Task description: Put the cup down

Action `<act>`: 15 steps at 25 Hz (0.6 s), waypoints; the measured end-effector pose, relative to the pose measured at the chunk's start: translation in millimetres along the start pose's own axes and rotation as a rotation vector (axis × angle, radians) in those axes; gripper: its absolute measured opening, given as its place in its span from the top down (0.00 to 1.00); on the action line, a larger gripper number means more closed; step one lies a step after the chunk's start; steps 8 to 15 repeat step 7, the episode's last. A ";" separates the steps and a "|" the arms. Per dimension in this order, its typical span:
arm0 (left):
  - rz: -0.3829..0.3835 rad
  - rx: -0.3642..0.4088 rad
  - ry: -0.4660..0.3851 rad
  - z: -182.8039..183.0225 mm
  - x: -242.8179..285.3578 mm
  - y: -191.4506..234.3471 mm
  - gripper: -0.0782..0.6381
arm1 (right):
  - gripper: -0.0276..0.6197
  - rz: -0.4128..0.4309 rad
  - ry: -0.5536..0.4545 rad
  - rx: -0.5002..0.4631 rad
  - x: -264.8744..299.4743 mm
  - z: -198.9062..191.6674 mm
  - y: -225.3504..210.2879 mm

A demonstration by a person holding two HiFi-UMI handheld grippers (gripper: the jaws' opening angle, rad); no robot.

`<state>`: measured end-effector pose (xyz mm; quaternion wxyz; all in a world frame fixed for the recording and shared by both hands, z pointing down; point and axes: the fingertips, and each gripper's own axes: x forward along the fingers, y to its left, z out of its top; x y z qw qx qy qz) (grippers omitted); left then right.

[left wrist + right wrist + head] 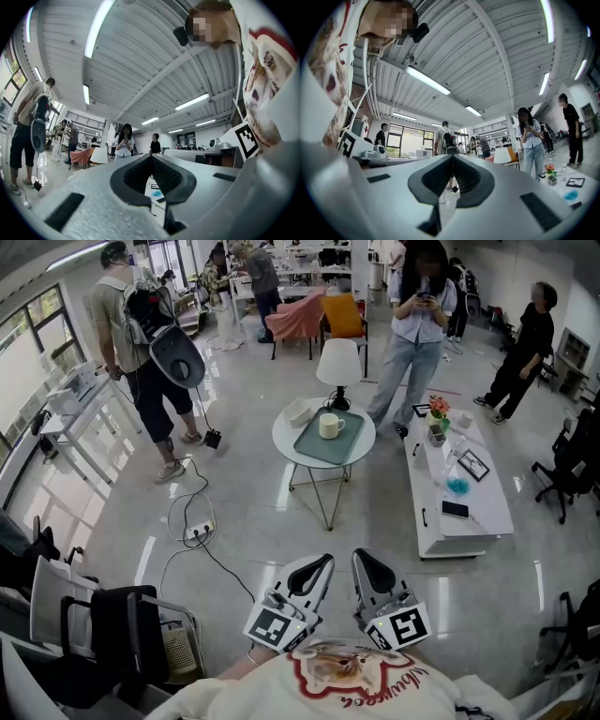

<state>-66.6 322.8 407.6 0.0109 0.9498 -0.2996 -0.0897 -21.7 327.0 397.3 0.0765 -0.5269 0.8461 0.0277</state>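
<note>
A cream cup (330, 426) stands upright on a green tray (312, 445) on a small round white table (280, 441), a few steps ahead in the head view. Behind the cup is a white lamp (338, 363). Both grippers are held low against the person's chest, far from the table. The left gripper (322, 563) is shut with nothing in it; in its own view the left gripper (151, 158) has its jaws pressed together. The right gripper (363, 558) is also shut and empty, and in its own view the right gripper (453, 158) shows its jaws meeting.
A long low white table (487, 517) with small items stands right of the round one. One person (418, 324) stands just behind the round table, another with a backpack (141, 352) at the left. A cable and power strip (198, 532) lie on the floor. Chairs (103, 620) crowd the lower left.
</note>
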 end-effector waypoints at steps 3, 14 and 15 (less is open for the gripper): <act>-0.002 0.003 -0.002 -1.5 1.0 -1.1 0.87 | 0.91 0.001 -0.002 -0.002 -0.9 -0.5 -1.1; -0.002 0.004 -0.009 -2.2 2.8 -3.0 0.87 | 0.91 0.002 -0.003 0.001 -3.1 -1.3 -2.8; -0.002 0.004 -0.009 -2.2 2.8 -3.0 0.87 | 0.91 0.002 -0.003 0.001 -3.1 -1.3 -2.8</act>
